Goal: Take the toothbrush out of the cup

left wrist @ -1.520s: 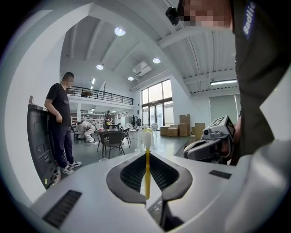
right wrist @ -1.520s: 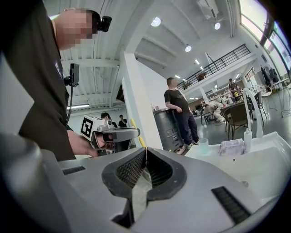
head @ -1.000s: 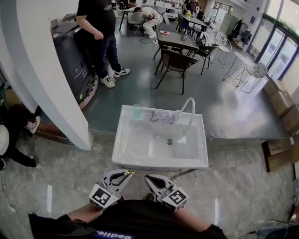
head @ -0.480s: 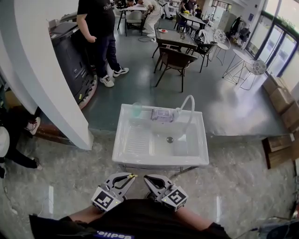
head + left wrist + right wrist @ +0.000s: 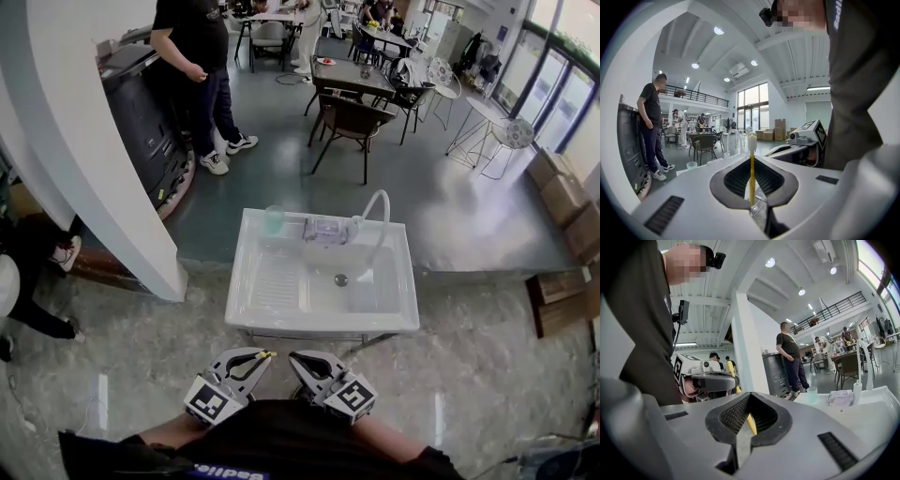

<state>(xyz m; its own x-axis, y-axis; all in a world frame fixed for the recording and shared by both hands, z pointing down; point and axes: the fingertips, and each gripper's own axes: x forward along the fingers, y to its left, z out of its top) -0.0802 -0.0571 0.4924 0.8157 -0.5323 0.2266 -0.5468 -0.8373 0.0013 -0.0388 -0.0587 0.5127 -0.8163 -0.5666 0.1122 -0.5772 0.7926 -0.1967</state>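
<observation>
The toothbrush point(image 5: 751, 173) stands upright with its bristle head up and its yellow handle pinched in the closed jaws of the left gripper point(image 5: 757, 207). It is well apart from the pale green cup point(image 5: 274, 219) at the back-left corner of the sink point(image 5: 323, 330). Over the last second both grippers have barely moved, only dropping slightly toward the person's body, so the removal looks already done. They hang side by side close to the torso, short of the sink's front edge. The right gripper point(image 5: 740, 446) has its jaws nearly together on nothing.
</observation>
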